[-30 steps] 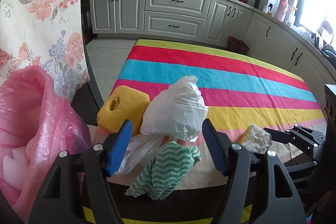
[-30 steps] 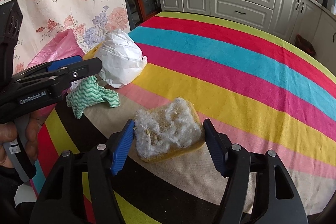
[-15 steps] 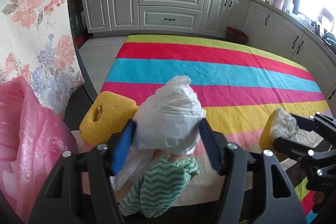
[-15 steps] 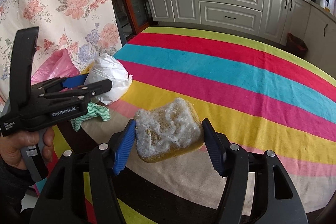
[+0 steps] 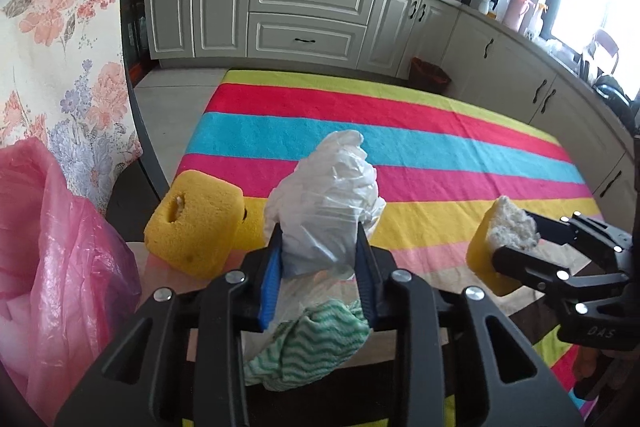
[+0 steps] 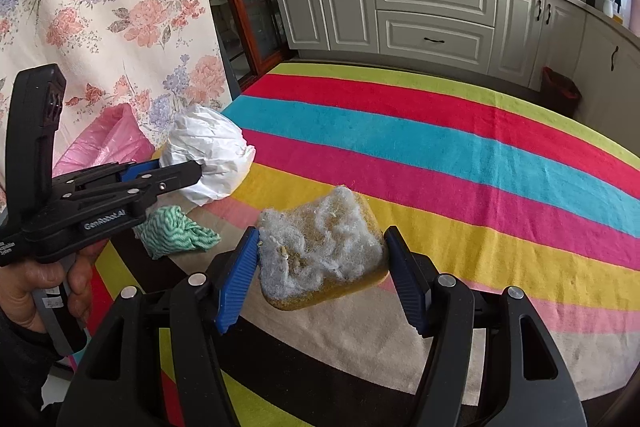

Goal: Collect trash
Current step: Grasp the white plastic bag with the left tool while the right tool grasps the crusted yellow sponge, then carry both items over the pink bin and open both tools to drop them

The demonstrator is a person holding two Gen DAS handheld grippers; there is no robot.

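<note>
white crumpled plastic bag (image 5: 326,203) is sitting pinched in left gripper (image 5: 319,257) over striped tablecloth (image 5: 400,131); right gripper (image 6: 322,281) is clamping worn yellow sponge w/ grey fuzzy top (image 6: 320,253), lifted.

Crinkled glossy white plastic bag (image 5: 328,203), porous yellow sponge (image 5: 196,223) (matt), fuzzy striped cloth (image 6: 460,163), woven green rag (image 6: 172,231)

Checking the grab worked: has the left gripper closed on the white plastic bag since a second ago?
Yes. The left gripper has narrowed onto the white plastic bag; the bag stays beside the yellow sponge.
</note>
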